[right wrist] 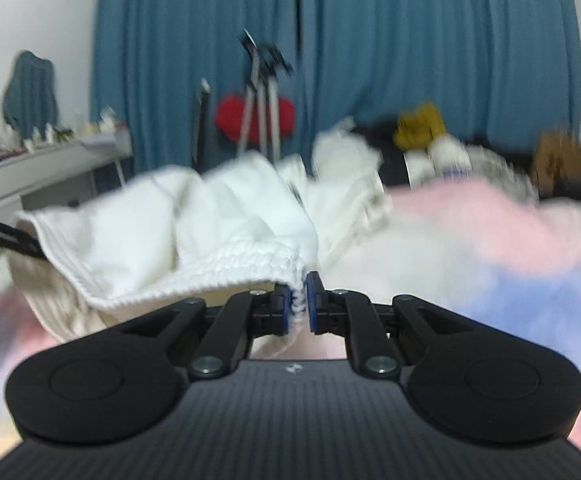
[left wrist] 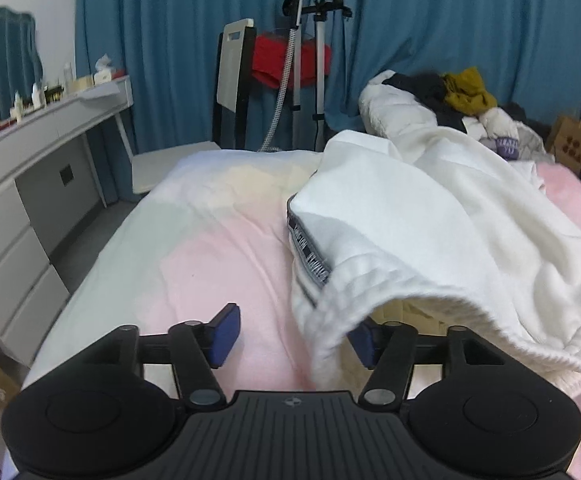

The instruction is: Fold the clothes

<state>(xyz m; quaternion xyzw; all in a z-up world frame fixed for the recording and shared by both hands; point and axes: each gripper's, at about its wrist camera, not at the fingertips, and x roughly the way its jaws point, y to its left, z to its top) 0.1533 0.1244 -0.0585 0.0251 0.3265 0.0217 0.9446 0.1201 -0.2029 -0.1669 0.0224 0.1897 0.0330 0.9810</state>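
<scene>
The white sweatpants [left wrist: 430, 216] lie on the pink bedsheet [left wrist: 218, 264], on the right side of the bed. They stretch away from the grippers toward the pile of clothes [left wrist: 442, 96] by the blue curtain [left wrist: 470, 20]. The stretchy waistband [right wrist: 234, 264] is the near end, lifted up off the bed. The right gripper [right wrist: 304, 300] has its fingers pinched tight on the edge of the waistband. The left gripper [left wrist: 292, 336] has its fingers wide open, holding nothing; the waistband droops over its right finger. A gray dresser [left wrist: 30, 184] stands on the left.
</scene>
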